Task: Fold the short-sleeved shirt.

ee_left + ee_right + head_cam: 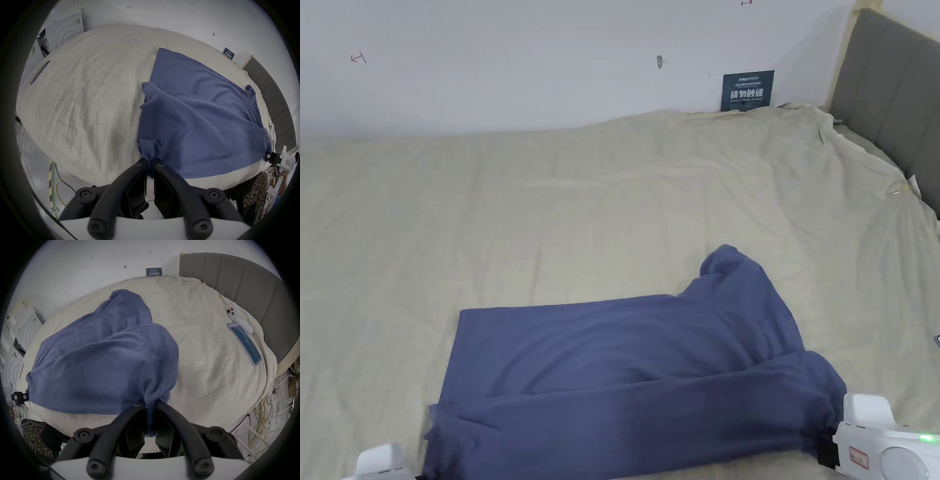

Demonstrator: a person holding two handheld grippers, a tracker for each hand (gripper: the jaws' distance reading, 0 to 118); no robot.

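On the bed (550, 206), both grippers clamp the shirt (625, 375).

Head view: the left gripper (381, 465) is cut off by the bottom edge, with its white top alone in frame. The right gripper (890, 437) is cut off by the bottom and right edges, and its jaws are covered by the shirt (625, 369). The near hem of the shirt runs out of frame at the bottom. The headboard (894, 94) is cut by the right edge.

Left gripper view: shirt fabric bunches between the jaws, hiding the pinched corner. The far right gripper (276, 160) is too small to judge.

Right gripper view: the shirt's lower layers are hidden beneath the folded-over upper layer. The phone (244, 344) screen is unreadable
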